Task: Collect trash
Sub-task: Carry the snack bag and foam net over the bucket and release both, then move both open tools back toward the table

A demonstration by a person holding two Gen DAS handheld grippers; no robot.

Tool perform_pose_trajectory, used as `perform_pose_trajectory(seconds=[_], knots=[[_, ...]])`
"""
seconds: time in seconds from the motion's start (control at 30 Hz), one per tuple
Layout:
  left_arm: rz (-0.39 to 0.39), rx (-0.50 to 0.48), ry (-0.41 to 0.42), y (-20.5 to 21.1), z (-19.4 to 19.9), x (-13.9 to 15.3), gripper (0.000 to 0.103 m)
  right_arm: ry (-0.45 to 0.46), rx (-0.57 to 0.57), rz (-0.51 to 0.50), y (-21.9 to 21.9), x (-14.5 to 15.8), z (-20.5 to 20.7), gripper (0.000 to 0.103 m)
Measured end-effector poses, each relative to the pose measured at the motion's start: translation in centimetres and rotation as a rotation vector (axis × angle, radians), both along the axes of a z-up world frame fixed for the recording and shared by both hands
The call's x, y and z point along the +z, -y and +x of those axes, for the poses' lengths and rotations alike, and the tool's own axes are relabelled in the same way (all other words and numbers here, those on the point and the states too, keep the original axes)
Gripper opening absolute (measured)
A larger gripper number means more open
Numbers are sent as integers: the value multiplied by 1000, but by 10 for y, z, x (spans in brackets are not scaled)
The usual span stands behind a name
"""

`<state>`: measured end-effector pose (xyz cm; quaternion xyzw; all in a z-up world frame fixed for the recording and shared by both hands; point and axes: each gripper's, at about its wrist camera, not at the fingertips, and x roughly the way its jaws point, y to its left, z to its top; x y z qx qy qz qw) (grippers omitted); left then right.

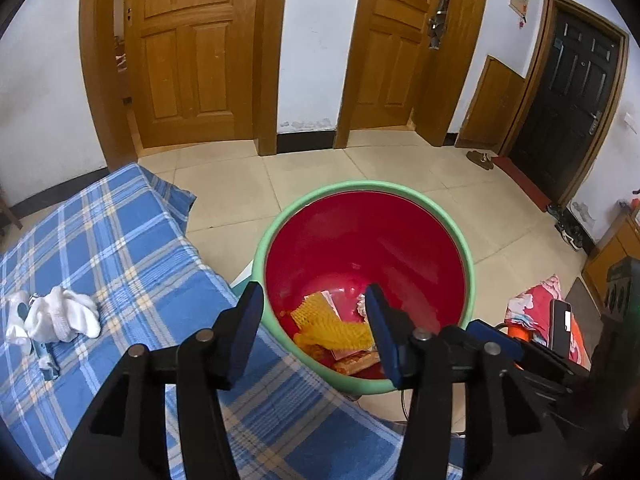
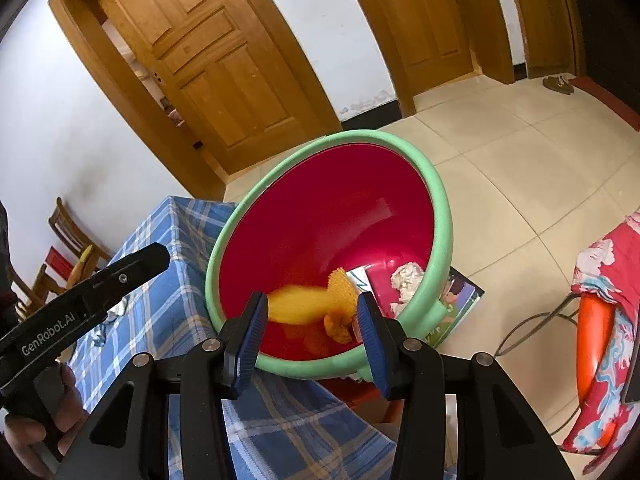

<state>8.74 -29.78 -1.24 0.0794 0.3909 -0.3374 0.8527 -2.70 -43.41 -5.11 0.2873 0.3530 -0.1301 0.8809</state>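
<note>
Blue plaid cloth (image 1: pixel 132 240) covers the worktop; both tongs, left tongs (image 1: pixel 314 332) and right tongs (image 2: pixel 310 330), gape released over a red bin (image 2: pixel 438 216) with green rim, standing beside the worktop; yellow foam net (image 1: pixel 332 328) and crumpled paper (image 2: pixel 406 280) lie inside; white socks (image 1: pixel 60 316) rest on cloth; beige tiled floor (image 1: pixel 312 168), wooden doors (image 1: pixel 188 52); "GenRobot.AI" printed on the left tool's body.

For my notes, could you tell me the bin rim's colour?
Mint green bin rim, clearest in the right wrist view.

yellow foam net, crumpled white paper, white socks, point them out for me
yellow foam net (image 1: pixel 332 330), left wrist view, mesh middle
crumpled white paper (image 2: pixel 407 279), right wrist view, top of wad
white socks (image 1: pixel 60 314), left wrist view, middle of bundle
</note>
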Motion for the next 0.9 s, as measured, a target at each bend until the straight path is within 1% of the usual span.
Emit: perform_pose_trajectory(seconds=[0.23,0.33,0.67,0.9], knots=[[-2,50,-3,-20,1,4,54,15,13,-9,-10,9,-2,50],[-5,75,-4,-31,1,6,54,23,23,-12,-17,13,-1,56],[-30,184,7,-80,13,17,56,25,69,-17,-40,20,8,59],[-38,253,14,-113,23,22,56,22,95,-25,-58,23,16,64]])
